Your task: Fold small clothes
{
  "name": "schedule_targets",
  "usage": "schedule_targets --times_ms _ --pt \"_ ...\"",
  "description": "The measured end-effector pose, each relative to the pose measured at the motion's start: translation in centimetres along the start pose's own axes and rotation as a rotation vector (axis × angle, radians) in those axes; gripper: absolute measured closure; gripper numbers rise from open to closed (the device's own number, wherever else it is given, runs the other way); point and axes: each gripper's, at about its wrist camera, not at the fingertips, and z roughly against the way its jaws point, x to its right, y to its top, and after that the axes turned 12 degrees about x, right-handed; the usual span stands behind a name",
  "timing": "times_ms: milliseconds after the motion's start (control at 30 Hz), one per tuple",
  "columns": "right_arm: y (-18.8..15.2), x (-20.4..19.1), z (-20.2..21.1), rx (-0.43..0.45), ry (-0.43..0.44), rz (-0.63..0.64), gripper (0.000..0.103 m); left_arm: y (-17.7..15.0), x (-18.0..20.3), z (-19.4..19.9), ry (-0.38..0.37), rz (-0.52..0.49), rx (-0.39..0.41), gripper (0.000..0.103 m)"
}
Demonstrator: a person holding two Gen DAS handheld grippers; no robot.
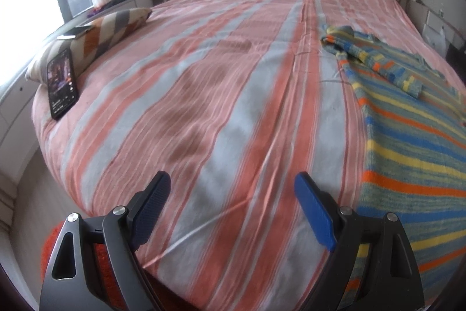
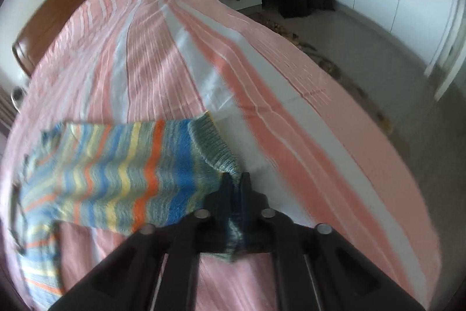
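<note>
Right wrist view: our right gripper (image 2: 236,179) pinches the striped sweater (image 2: 122,174) hem, lifted off the bed (image 2: 291,118). Left gripper (image 1: 233,209) gapes empty; folding's barely begun imo, w/ one sleeve crossed.

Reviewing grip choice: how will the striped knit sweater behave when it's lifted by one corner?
Likely floppy: the striped knit sweater drapes and bends where the right claw pinches its ribbed hem. Probably stretches, being loose knit. It should drag, not slide, across the bedspread.
</note>
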Motion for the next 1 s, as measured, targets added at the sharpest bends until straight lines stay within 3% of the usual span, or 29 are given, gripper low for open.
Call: schedule_targets --times_ms 67,167,300,367,433,567,800,1000 --pt "0.3 1.1 0.6 0.008 -0.02 -0.031 0.089 0.0 -0.1 -0.2 -0.005 0.01 -0.01 0.015" --pt "0.8 0.6 1.3 0.051 -0.051 -0.024 0.088 0.1 0.1 -0.3 -0.008 0.005 -0.006 0.015" --pt "0.6 -1.3 3.9 0.074 0.112 0.021 0.084 -0.1 0.7 -0.5 -0.004 -0.013 -0.007 0.015" --pt "-0.2 -2.9 3.8 0.064 0.189 0.054 0.066 -0.1 0.8 -0.4 0.002 -0.022 -0.003 0.015" --pt "-1.4 -4.2 3.6 0.059 0.221 0.093 0.063 -0.1 0.7 -0.2 0.005 -0.024 0.003 0.015" --pt "-3.6 -4.0 1.9 0.01 0.165 0.114 0.063 0.0 0.3 -0.1 -0.002 -0.014 0.0 0.015" --pt "-5.1 -0.9 5.5 0.072 0.064 0.081 0.062 0.1 0.1 -0.5 -0.019 0.006 -0.017 0.015" --pt "-8.5 -2.7 10.8 0.178 0.112 0.178 0.053 -0.1 0.9 -0.4 -0.02 -0.028 -0.008 0.014"
